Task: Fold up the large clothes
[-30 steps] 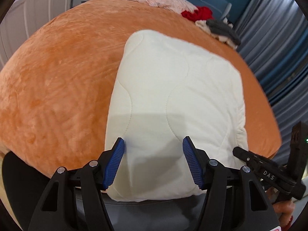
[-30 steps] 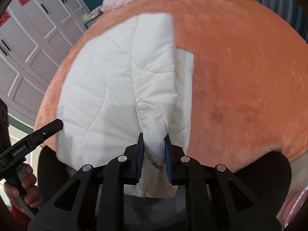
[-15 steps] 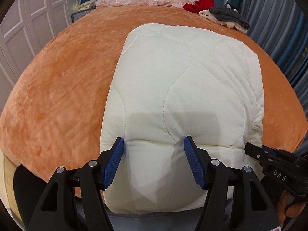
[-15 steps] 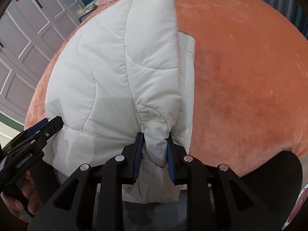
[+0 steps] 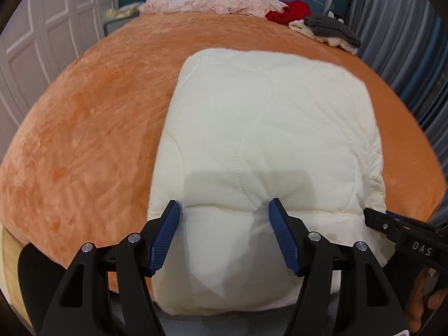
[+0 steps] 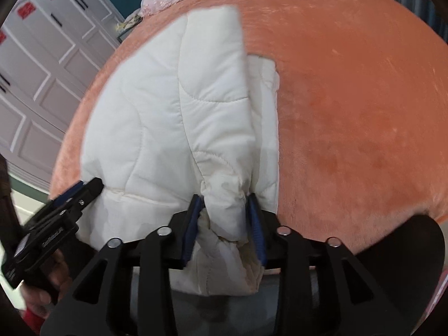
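A cream quilted padded garment [image 5: 266, 128] lies folded into a thick rectangle on an orange plush bed [image 5: 92, 128], its near edge hanging over the bed's front. My left gripper [image 5: 224, 212] is open, its blue pads either side of the garment's near-left edge, pressing into the padding. My right gripper [image 6: 224, 204] has its jaws parted a little around a bunched cuff of the garment [image 6: 173, 106] at its near-right corner; the hold looks loose. Each gripper shows in the other's view, the right one [image 5: 403, 238] and the left one [image 6: 61, 210].
Pink, red, grey and cream clothes [image 5: 252, 2] are piled at the bed's far edge. White panelled cupboards [image 6: 42, 64] stand to the left and grey-blue curtains [image 5: 406, 42] to the right. Bare orange bed [image 6: 350, 112] lies right of the garment.
Both grippers lowered and came closer to the garment's near edge. The right jaws have widened around the bunched cuff. The left gripper stayed open.
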Demonstrator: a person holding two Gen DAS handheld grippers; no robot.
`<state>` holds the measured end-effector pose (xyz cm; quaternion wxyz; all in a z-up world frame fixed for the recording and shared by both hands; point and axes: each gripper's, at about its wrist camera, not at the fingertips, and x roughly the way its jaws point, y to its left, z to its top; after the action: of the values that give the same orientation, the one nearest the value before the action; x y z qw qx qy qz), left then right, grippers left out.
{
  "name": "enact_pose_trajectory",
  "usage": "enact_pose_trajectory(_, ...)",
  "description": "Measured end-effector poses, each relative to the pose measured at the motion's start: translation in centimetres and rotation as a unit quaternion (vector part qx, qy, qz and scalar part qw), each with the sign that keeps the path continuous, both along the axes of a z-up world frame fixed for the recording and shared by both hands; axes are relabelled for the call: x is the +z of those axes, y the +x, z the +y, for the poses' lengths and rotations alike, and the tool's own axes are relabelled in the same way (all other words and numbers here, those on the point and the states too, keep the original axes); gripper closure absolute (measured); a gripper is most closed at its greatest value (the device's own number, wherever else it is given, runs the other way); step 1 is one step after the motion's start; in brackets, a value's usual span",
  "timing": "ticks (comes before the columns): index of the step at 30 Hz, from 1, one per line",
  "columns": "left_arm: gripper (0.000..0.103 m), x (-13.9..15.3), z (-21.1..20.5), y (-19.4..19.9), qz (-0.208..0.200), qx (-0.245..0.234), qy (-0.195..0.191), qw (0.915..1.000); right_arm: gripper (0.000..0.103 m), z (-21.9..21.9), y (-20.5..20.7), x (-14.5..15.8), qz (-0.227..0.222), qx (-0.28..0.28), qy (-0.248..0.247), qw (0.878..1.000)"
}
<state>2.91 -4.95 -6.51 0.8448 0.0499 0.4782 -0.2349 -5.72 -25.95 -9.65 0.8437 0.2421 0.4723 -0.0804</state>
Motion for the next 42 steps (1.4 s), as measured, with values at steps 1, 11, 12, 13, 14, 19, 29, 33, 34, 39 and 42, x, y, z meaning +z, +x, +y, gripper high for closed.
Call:
enact_pose_trajectory(1, 0.039, 0.6, 0.7, 0.4, 0.014, 0.005, -0.013, 0.9998, 0.063, 0.0, -0.3, 1.1, -0.008, -0.003, -0.002, 1.0)
enact_pose_trajectory(11, 0.039, 7.5, 2.2, 8.9, -0.014, 0.057, -0.075, 0.9955, 0.023, -4.9, 6.0, 9.6, -0.11, -0.094, 0.037, 0.989)
enact_pose_trajectory(12, 0.039, 7.6, 1.7, 10.0, -0.009, 0.059, -0.074, 0.9955, 0.023, -5.5, 6.9, 9.1, -0.105, -0.104, 0.057, 0.987)
enact_pose_trajectory(13, 0.039, 7.4, 1.2, 11.1, 0.004, 0.057, -0.08, 0.9951, 0.023, -6.2, 8.4, 8.2, -0.095, -0.118, 0.082, 0.985)
enact_pose_trajectory(14, 0.039, 7.1, 0.5, 12.1, 0.019, 0.056, -0.088, 0.9943, 0.023, -6.4, 9.5, 7.5, -0.087, -0.125, 0.098, 0.984)
enact_pose_trajectory(19, 0.04, 4.6, -2.4, 14.9, 0.046, 0.059, -0.077, 0.9942, 0.062, -6.5, 13.3, 2.3, -0.021, -0.134, 0.111, 0.985)
enact_pose_trajectory(29, 0.039, -1.5, -6.6, 15.1, 0.039, 0.055, -0.013, 0.9976, 0.086, -5.6, 11.8, -1.3, -0.036, -0.119, -0.003, 0.992)
enact_pose_trajectory(33, 0.036, -2.9, -7.0, 15.0, 0.02, 0.063, 0.004, 0.9978, 0.076, -5.3, 12.5, -2.8, -0.032, -0.11, -0.043, 0.992)
enact_pose_trajectory(34, 0.036, -3.4, -7.0, 15.0, 0.016, 0.067, 0.007, 0.9976, 0.075, -4.8, 12.9, -2.9, -0.031, -0.108, -0.053, 0.992)
enact_pose_trajectory(39, 0.033, -4.6, -7.5, 15.3, 0.007, 0.078, 0.016, 0.9968, 0.073, -4.7, 13.2, -3.8, -0.038, -0.101, -0.076, 0.991)
enact_pose_trajectory(42, 0.032, -5.2, -7.8, 15.5, 0.0, 0.081, 0.025, 0.9964, 0.072, -4.8, 13.3, -4.4, -0.046, -0.101, -0.073, 0.991)
